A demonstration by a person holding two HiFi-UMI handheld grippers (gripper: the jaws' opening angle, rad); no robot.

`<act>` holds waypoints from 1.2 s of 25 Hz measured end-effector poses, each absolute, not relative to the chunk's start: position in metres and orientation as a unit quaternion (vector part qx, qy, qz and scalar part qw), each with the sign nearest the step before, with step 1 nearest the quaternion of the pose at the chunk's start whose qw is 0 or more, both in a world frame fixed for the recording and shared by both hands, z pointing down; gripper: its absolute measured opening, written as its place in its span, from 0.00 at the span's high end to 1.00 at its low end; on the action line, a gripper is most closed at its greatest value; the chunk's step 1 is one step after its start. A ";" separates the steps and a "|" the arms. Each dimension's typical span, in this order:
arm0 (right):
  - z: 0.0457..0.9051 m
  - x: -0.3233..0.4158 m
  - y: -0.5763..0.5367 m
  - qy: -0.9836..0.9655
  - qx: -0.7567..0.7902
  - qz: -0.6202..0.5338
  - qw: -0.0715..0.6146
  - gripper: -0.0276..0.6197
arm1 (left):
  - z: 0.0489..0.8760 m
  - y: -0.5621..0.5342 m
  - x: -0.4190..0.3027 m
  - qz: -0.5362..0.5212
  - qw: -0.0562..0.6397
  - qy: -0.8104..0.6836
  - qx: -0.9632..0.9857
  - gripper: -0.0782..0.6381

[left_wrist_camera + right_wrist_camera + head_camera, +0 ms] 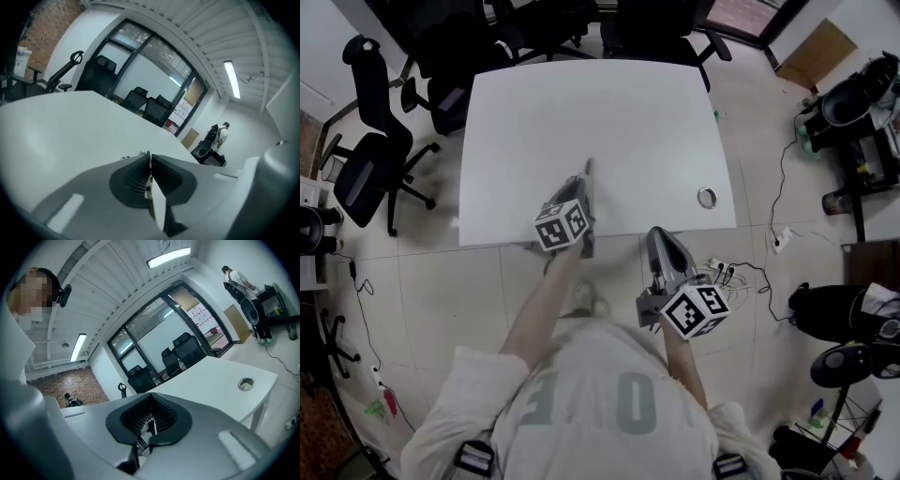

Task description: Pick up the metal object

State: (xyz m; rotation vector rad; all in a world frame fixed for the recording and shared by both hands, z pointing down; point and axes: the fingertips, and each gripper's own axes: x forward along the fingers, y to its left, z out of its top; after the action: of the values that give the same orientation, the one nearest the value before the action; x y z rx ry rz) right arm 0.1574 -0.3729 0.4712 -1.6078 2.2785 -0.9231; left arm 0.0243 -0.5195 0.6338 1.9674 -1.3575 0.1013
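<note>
In the head view, the metal object is showing as a small round thing with a bright, shiny rim and a duller grey middle. It is sitting flat near the right near corner of the white worktop; whether it is lying loose or set into the surface cannot be told. The left tool is reaching over the near edge of the worktop with its tip just above the surface, well apart from the metal object. The right tool is hanging off the worktop, just outside its near edge. The cube on the left tool and the cube on the right tool are showing black-and-white square markers, with no words. Large pale letters are running across the person's shirt; only an "O" and an "E" are reading clearly.

In the left gripper view, the left tool is holding its jaws together, with only a thin slit between the ribbed pads and nothing identifiable in it. The bare worktop is stretching ahead.

In the right gripper view, the right tool is also keeping its jaws together, empty. The metal object is showing ahead on the right as a shiny ring on the worktop. Papers on the glass wall behind are too small to read.
</note>
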 end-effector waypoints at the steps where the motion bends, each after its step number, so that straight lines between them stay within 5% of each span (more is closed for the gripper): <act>1: 0.471 0.157 -0.374 0.775 -0.543 -0.309 0.100 0.94 | 0.625 -0.519 0.026 0.050 0.336 -0.530 0.777 0.88; 7: 0.453 0.133 -0.388 0.810 -0.517 -0.264 0.083 0.94 | 0.533 -0.496 0.017 0.058 0.121 -0.553 0.822 0.88; 13: 0.426 0.106 -0.405 0.830 -0.501 -0.221 0.105 0.94 | 0.429 -0.445 -0.023 0.017 -0.010 -0.591 0.807 0.88; 30: 0.447 0.092 -0.380 0.828 -0.506 -0.228 0.076 0.94 | 0.415 -0.405 -0.050 -0.008 -0.025 -0.600 0.800 0.88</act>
State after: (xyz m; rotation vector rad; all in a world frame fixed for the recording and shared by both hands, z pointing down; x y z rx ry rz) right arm 0.0920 -0.3797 0.4474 -1.5177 2.4825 -0.6841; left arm -0.0500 -0.4045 0.4152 2.5522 -1.9154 -0.0253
